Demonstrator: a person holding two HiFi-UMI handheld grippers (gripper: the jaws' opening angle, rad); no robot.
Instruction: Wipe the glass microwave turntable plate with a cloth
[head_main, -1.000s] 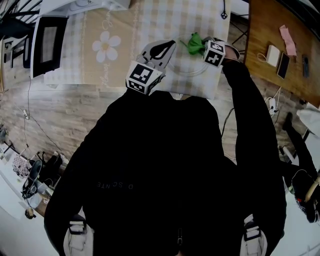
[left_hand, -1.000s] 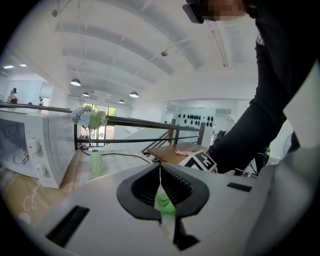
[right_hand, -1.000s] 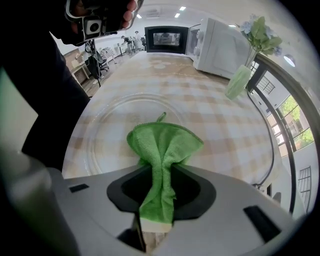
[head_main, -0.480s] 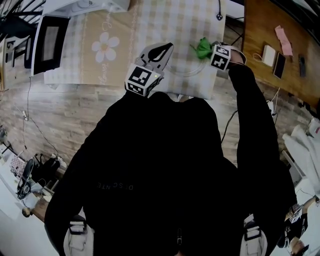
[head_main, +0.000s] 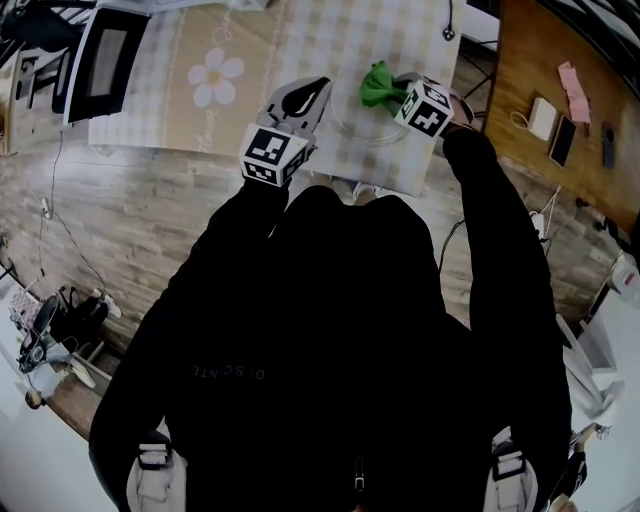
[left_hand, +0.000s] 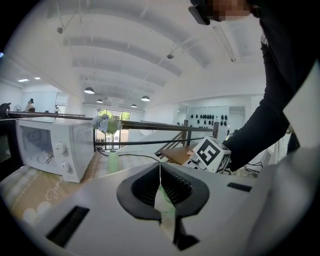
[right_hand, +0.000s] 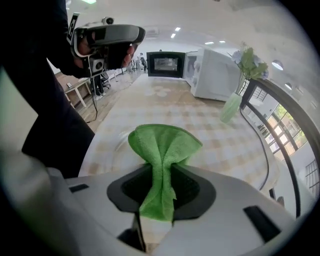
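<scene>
In the right gripper view, my right gripper (right_hand: 161, 172) is shut on a bunched green cloth (right_hand: 164, 145) that sticks out past its tips. The cloth sits over the clear glass turntable plate (right_hand: 107, 150), which lies flat on the checked tablecloth. In the head view the cloth (head_main: 378, 85) is over the plate (head_main: 372, 128), with the right gripper (head_main: 398, 95) behind it. My left gripper (head_main: 305, 98) is just left of the plate. In the left gripper view the left gripper (left_hand: 160, 172) has its jaws together and points level across the table. I see nothing beyond its tips.
A black microwave (head_main: 105, 60) stands at the table's far left. A white microwave (left_hand: 50, 150) and a vase of flowers (left_hand: 110, 145) are further along. A cable (head_main: 450, 25) lies at the far edge. A wooden table (head_main: 540, 60) with small items is to the right.
The right gripper swept the green cloth to the right, then back left over the plate. The left gripper stayed shut beside the plate. The head camera shifted slightly.
</scene>
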